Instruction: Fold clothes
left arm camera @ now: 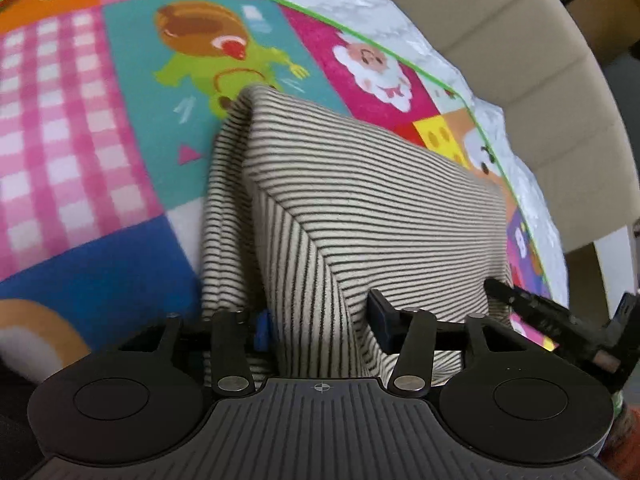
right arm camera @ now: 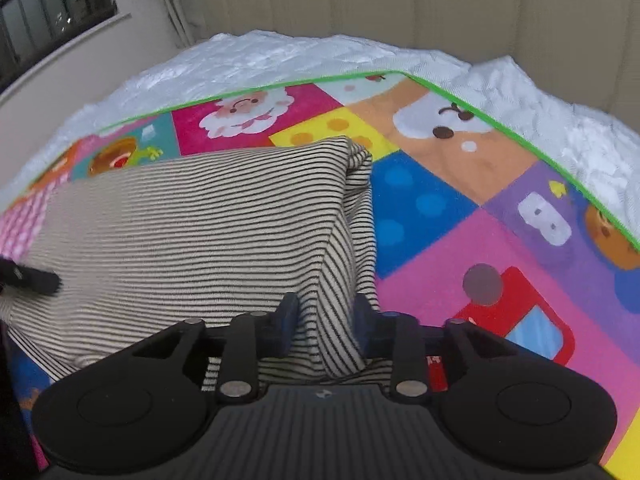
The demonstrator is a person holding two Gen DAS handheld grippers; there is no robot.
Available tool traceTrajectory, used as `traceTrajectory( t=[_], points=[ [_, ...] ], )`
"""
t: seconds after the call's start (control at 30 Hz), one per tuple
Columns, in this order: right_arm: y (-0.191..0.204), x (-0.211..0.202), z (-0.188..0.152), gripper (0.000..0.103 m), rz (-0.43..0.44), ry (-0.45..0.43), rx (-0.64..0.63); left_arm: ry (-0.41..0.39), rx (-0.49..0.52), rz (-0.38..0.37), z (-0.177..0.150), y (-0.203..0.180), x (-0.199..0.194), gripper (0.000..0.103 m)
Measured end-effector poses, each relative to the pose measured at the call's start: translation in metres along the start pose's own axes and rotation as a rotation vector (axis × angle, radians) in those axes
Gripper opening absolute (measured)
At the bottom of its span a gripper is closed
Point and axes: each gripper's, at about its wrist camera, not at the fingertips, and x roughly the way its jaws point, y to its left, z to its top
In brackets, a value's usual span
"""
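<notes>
— Where is the striped garment (left arm camera: 360,208)?

— On the colourful play mat (left arm camera: 80,120), lifted at its near edge and already doubled into layers.

— And the grippers?

— The left gripper (left arm camera: 320,320) pinches a bunched near corner; the right gripper (right arm camera: 326,324) is clamped on the other near corner.

— How far along?

— Partly folded, I judge; this raised edge is not yet laid over. A white quilt (right arm camera: 280,56) lies beyond the mat.

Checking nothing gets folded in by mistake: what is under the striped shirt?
Around the striped shirt only the cartoon mat shows, lying on a white cover. Both grippers, left and right, pinch its near edge. Anything beneath the shirt is covered.
</notes>
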Motion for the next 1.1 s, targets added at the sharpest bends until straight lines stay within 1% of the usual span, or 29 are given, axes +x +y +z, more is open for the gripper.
traceTrajectory(
  t=[0.03,0.07,0.1,0.13,0.17,0.2,0.27,0.3,0.33,0.4,0.53,0.63,0.7,0.77,0.8,0.83,0.9,0.93,1.0,1.07,1.1],
  points=[
    [0.002,-0.002,-0.001,0.046,-0.004,-0.003,-0.003,-0.009,0.002,0.03,0.0,-0.002,-0.005,0.065],
    [0.002,-0.005,-0.001,0.066,-0.007,-0.006,-0.001,-0.02,0.009,0.051,0.0,-0.003,-0.012,0.07],
    [0.002,-0.008,-0.002,0.08,-0.005,-0.011,0.011,-0.03,0.016,0.072,0.0,-0.004,-0.019,0.072],
    [0.001,-0.011,-0.003,0.081,0.0,-0.02,0.023,-0.034,0.009,0.071,-0.003,-0.004,-0.028,0.076],
    [0.0,-0.013,-0.004,0.081,0.005,-0.028,0.032,-0.039,0.003,0.07,-0.005,-0.004,-0.036,0.084],
    [-0.001,-0.015,-0.005,0.081,0.002,-0.034,0.042,-0.043,-0.004,0.069,-0.007,-0.004,-0.045,0.087],
    [-0.004,-0.015,-0.005,0.082,-0.015,-0.042,0.065,-0.036,-0.015,0.023,-0.013,-0.012,-0.051,0.091],
    [-0.005,-0.017,-0.004,0.086,-0.023,-0.05,0.072,-0.028,-0.021,-0.006,-0.017,-0.015,-0.054,0.094],
    [-0.005,-0.019,-0.004,0.088,-0.029,-0.063,0.074,-0.02,-0.027,-0.034,-0.022,-0.019,-0.056,0.095],
    [-0.005,-0.025,-0.003,0.101,-0.037,-0.088,0.069,0.013,-0.059,-0.071,-0.028,-0.021,-0.042,0.095],
    [-0.004,-0.037,0.0,0.102,-0.036,-0.124,0.022,0.079,-0.122,-0.145,-0.04,-0.025,-0.013,0.095],
    [-0.002,-0.043,0.007,0.103,-0.04,-0.148,-0.039,0.129,-0.169,-0.2,-0.048,-0.028,0.009,0.095],
    [0.001,-0.042,0.015,0.103,-0.061,-0.168,-0.092,0.131,-0.214,-0.197,-0.047,-0.021,0.018,0.094],
    [0.003,-0.037,0.026,0.103,-0.085,-0.185,-0.136,0.134,-0.258,-0.215,-0.047,-0.011,0.022,0.094],
    [0.003,-0.032,0.034,0.103,-0.096,-0.197,-0.146,0.135,-0.277,-0.228,-0.046,-0.006,0.023,0.092],
    [0.003,-0.028,0.041,0.103,-0.106,-0.21,-0.148,0.127,-0.275,-0.222,-0.044,-0.005,0.022,0.09],
    [0.002,-0.016,0.058,0.102,-0.12,-0.236,-0.151,0.11,-0.27,-0.21,-0.04,-0.001,0.021,0.077],
    [0.003,-0.008,0.068,0.102,-0.128,-0.243,-0.159,0.098,-0.259,-0.199,-0.037,-0.001,0.02,0.075],
    [0.006,0.012,0.085,0.092,-0.149,-0.238,-0.19,0.08,-0.252,-0.193,-0.031,0.002,0.02,0.072],
    [0.011,0.036,0.099,0.089,-0.167,-0.196,-0.238,0.068,-0.246,-0.184,-0.022,0.003,0.022,0.071],
    [0.014,0.05,0.102,0.088,-0.172,-0.161,-0.265,0.063,-0.241,-0.18,-0.017,0.004,0.023,0.07]
  ],
)
